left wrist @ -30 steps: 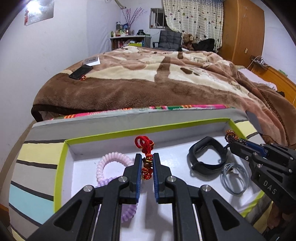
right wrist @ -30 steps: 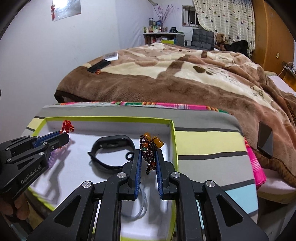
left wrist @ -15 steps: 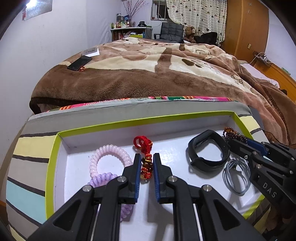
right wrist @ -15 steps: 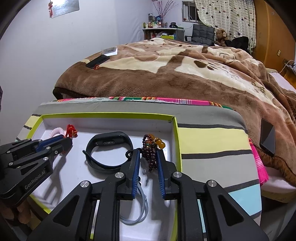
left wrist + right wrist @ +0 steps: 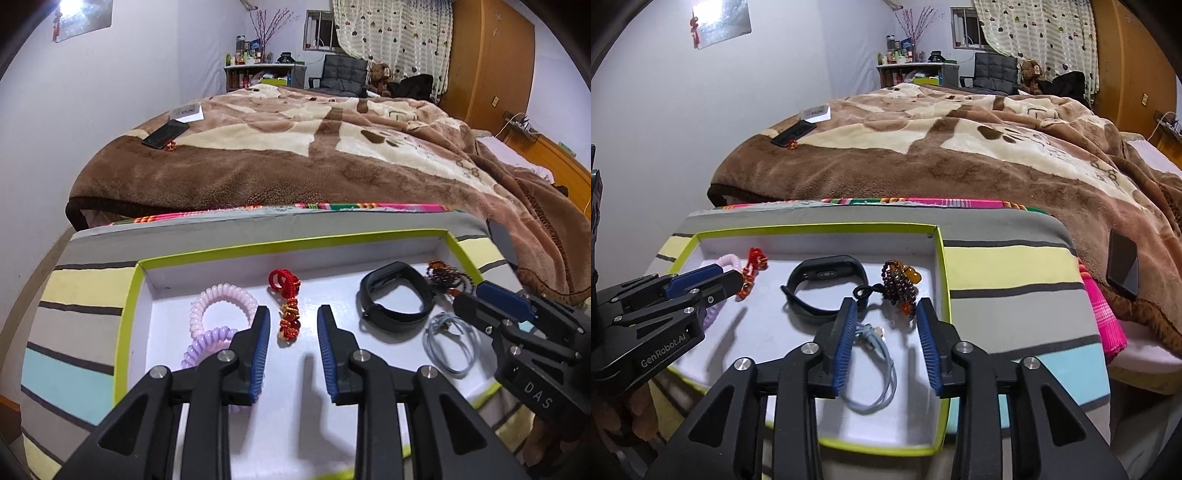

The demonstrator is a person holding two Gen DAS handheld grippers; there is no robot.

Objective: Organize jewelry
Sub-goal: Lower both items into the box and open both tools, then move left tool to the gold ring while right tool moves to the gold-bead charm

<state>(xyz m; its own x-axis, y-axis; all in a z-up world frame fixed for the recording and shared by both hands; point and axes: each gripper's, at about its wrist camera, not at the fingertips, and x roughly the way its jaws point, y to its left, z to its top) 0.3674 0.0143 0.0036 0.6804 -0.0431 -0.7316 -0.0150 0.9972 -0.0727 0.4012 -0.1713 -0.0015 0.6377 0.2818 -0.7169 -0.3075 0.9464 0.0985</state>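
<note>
The left gripper (image 5: 290,321) has just been opening – its jaws stand apart, the red knotted charm (image 5: 287,307) lying loose between them in the tray (image 5: 130,306). The right gripper (image 5: 886,317) has just been opening too – released, the dark bead bracelet (image 5: 899,282) rests just beyond its fingertips.

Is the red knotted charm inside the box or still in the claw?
Inside: the red charm lies on the box floor, left claw pads apart.

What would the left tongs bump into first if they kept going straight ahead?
Probably the red knotted charm, lying on the tray floor between the open left tongs. Their jaws have just been opening; depth is hard to judge.
</note>
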